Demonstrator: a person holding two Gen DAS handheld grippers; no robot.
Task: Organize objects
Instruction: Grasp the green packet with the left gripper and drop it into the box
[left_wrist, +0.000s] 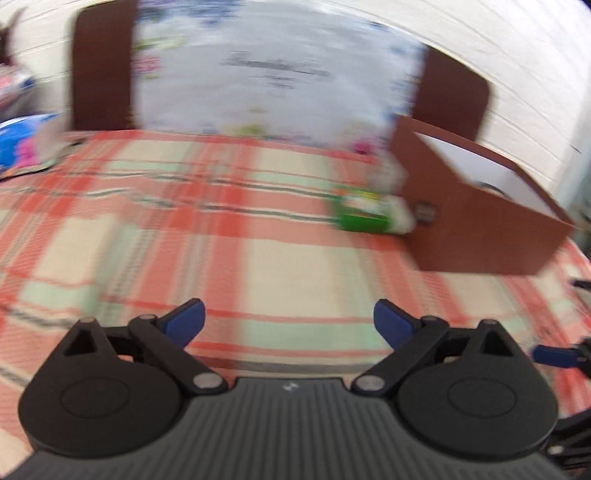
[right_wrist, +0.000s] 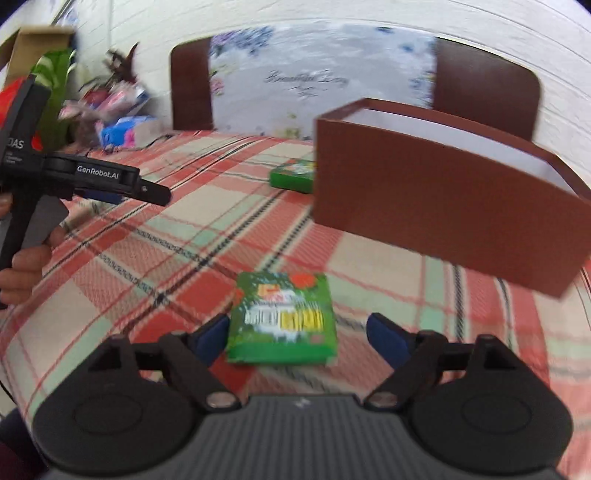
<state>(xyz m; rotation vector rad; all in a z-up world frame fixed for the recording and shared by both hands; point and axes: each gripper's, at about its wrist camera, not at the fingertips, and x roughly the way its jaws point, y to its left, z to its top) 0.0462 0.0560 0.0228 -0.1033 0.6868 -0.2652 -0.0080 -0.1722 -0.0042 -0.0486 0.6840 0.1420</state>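
The green packet (right_wrist: 282, 319) lies flat on the plaid worktop (right_wrist: 155, 236), dead ahead between the spread fingers of the right hand-held gripper (right_wrist: 295, 338), long axis pointing away, ungrasped; the left hand-held gripper (left_wrist: 289, 321), released and empty, sits farther off; brown box (right_wrist: 436, 206) stands behind

my two wrist cameras look forward and down over my fingers, low and near the plaid cloth (left_wrist: 280, 258); both share the brown box (right_wrist: 436, 199), far green packet (left_wrist: 360, 214) and headboard (right_wrist: 487, 85)
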